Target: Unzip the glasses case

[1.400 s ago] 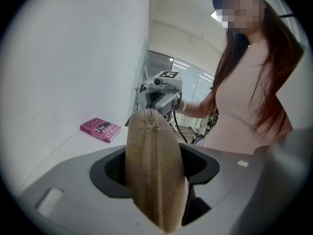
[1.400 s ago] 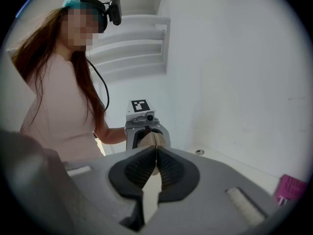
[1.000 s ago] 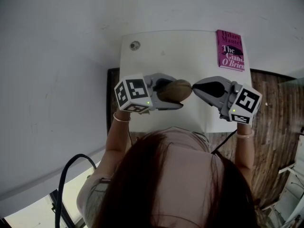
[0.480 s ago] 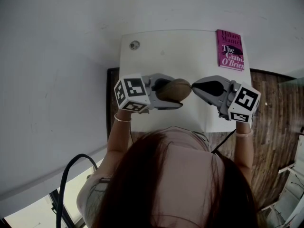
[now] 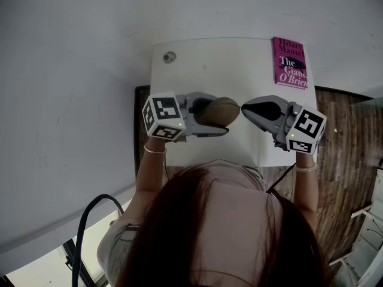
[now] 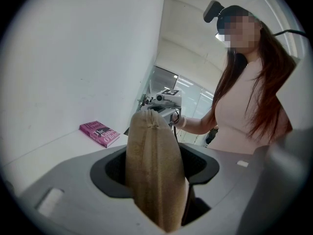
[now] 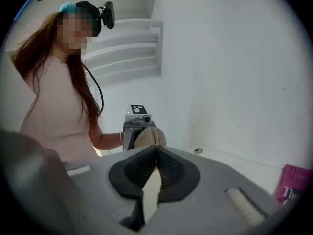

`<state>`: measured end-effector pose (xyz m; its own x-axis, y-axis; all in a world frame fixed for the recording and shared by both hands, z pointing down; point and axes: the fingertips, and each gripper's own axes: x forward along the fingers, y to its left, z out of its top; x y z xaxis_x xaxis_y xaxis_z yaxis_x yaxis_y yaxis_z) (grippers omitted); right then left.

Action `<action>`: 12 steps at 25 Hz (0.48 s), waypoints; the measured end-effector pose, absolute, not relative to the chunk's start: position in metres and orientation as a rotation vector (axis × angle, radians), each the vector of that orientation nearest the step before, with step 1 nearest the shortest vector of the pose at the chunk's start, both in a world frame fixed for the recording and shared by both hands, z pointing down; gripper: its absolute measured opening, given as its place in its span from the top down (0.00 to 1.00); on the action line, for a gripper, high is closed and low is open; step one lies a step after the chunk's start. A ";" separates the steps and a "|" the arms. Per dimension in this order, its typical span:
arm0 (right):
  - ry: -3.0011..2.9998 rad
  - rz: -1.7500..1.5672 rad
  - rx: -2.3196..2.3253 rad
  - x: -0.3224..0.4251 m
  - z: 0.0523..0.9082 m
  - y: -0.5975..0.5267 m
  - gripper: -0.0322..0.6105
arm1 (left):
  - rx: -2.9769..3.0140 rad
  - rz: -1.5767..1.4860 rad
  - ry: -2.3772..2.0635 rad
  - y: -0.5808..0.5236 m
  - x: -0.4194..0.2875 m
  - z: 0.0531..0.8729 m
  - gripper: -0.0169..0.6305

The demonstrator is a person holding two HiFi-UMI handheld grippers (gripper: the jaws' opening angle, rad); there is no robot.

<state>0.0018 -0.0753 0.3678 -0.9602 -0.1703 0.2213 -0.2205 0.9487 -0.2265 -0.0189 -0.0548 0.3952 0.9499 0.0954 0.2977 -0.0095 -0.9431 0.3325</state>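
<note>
A tan fabric glasses case (image 5: 219, 111) hangs above the white table (image 5: 203, 70), lying sideways. My left gripper (image 5: 222, 117) is shut on its left part. In the left gripper view the case (image 6: 149, 146) stands on edge between the dark pads of the left gripper (image 6: 155, 168). My right gripper (image 5: 242, 107) is shut, its tips touching the case's right end. In the right gripper view the right gripper (image 7: 155, 148) shows its pads pressed together just before the case (image 7: 149, 136). Whether a zipper pull is pinched is hidden.
A pink book (image 5: 291, 63) lies at the table's far right corner. A small round fitting (image 5: 170, 57) sits at the far left corner. White walls stand behind and to the left. There is wooden floor (image 5: 341, 160) to the right and a black cable (image 5: 84, 226) at lower left.
The left gripper has rolled slightly with the case in it. The right gripper has stayed in place.
</note>
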 end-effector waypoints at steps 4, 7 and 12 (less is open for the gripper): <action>-2.913 0.394 0.296 0.002 0.370 -0.077 0.94 | 2.761 0.432 0.059 -0.057 -0.020 0.394 0.52; -2.907 0.397 0.291 0.002 0.372 -0.078 0.94 | 2.747 0.353 0.065 -0.060 -0.022 0.388 0.52; -2.922 0.408 0.305 0.001 0.374 -0.079 0.94 | 2.733 0.268 0.062 -0.065 -0.024 0.381 0.52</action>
